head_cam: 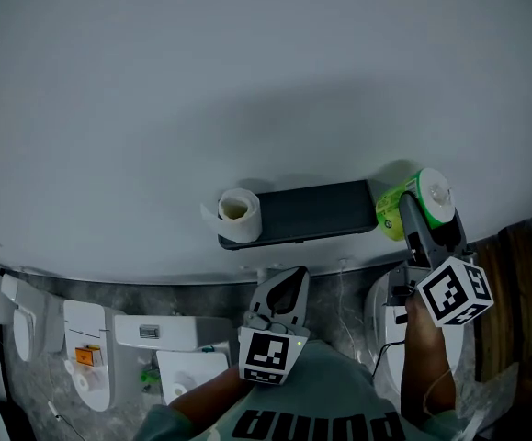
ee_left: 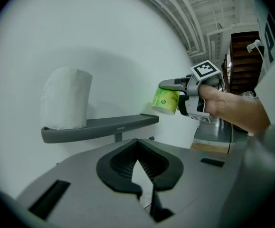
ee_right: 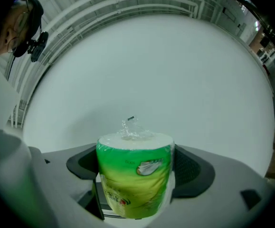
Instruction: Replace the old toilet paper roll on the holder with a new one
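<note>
The right gripper (head_cam: 420, 217) is holding the new toilet paper roll in its green and yellow plastic wrapper (ee_right: 134, 175), with the jaws spread to either side and pinching it across its round flanks. The twisted clear end of the wrapper is pointing away from the camera. That roll is hanging in the air just off the right end of the dark grey flat shelf holder (head_cam: 316, 211), which is jutting out from the plain white wall (head_cam: 247, 81).

At the shelf's far left end the old white toilet paper roll (ee_left: 67, 99) is standing upright on its end, with a loose flap of sheet trailing off its left side in the head view. The left gripper (ee_left: 137, 144) is hovering below the shelf with its jaws pressed together and nothing between them (well short of the old roll).

In my judgement the old roll is the next concern: it is looking light and soft, so it is going to squash under a hard squeeze and tip easily if nudged. A gentle hold across its curved sides, about mid-height, is looking safest. The wrapped roll is likely just as light, but the film is probably slick, so the pinch is needing to stay on the fat middle, not near the ends
</note>
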Tool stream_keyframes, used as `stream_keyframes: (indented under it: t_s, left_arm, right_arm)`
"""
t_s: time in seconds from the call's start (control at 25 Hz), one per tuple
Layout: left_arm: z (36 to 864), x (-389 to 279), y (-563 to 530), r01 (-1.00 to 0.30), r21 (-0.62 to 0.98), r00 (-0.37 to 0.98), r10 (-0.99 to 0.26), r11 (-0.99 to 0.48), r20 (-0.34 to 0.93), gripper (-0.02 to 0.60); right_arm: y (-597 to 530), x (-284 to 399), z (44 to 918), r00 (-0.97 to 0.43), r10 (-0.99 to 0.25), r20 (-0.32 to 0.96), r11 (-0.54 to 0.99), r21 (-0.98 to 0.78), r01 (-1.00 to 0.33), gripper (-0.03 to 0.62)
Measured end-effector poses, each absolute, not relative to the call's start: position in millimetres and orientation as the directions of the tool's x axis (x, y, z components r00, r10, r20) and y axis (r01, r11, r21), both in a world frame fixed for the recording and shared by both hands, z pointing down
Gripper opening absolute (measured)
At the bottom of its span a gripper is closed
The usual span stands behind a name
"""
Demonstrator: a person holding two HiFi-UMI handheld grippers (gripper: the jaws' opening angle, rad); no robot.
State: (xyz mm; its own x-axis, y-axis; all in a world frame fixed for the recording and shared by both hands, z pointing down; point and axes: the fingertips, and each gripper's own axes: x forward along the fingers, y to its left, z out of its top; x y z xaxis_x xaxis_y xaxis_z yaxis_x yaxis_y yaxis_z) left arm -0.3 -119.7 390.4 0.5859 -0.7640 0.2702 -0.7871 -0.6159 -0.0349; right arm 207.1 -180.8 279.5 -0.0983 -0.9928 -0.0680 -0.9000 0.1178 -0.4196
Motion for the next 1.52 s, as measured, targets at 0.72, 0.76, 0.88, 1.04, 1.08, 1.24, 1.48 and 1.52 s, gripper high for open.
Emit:
stream_keyframes:
  t_s: [0.72,0.76,0.88,1.04,1.08,1.24,1.48,1.52]
  left_arm:
    - [403.7,7.8,-122.4,-0.783,-0.072,0.566,-0.756,-0.618,0.327,0.005]
    - [404.6,5.8,-123.2,-0.785,-0.074,0.563,-0.758,-0.615,0.329,0.005]
    - [406.1,-0.4,-125.9,-0.793,-0.076,0.552,-0.765,-0.605,0.332,0.005]
    - [407.2,-9.1,-126.9,-0.803,-0.076,0.537,-0.773,-0.591,0.336,0.005]
    - [407.4,-11.3,-127.1,-0.806,-0.076,0.534,-0.775,-0.588,0.337,0.005]
    - [408.7,-20.9,-127.9,-0.814,-0.081,0.52,-0.783,-0.576,0.342,0.005]
    - [409.0,-34.1,-128.2,-0.823,-0.085,0.504,-0.792,-0.561,0.344,0.005]
    - [409.1,-36.0,-128.1,-0.825,-0.085,0.502,-0.793,-0.559,0.345,0.005]
  right_arm:
    - [-184.4,248.9,389.1,-0.07,-0.995,0.067,-0.007,-0.77,-0.637,0.446]
    - [-185.6,248.1,394.0,-0.073,-0.995,0.071,-0.011,-0.785,-0.619,0.446]
    - [-189.2,244.4,405.6,-0.082,-0.993,0.081,-0.02,-0.822,-0.57,0.446]
    - [-194.3,238.3,418.8,-0.101,-0.991,0.084,-0.026,-0.878,-0.478,0.446]
    - [-195.7,236.4,422.3,-0.105,-0.991,0.083,-0.027,-0.893,-0.449,0.446]
    - [-201.0,226.6,435.3,-0.119,-0.99,0.075,-0.034,-0.947,-0.318,0.446]
    - [-205.0,221.1,455.7,-0.106,-0.992,0.072,-0.055,-0.987,-0.15,0.446]
    - [-205.8,218.9,457.5,-0.108,-0.992,0.069,-0.054,-0.99,-0.132,0.446]
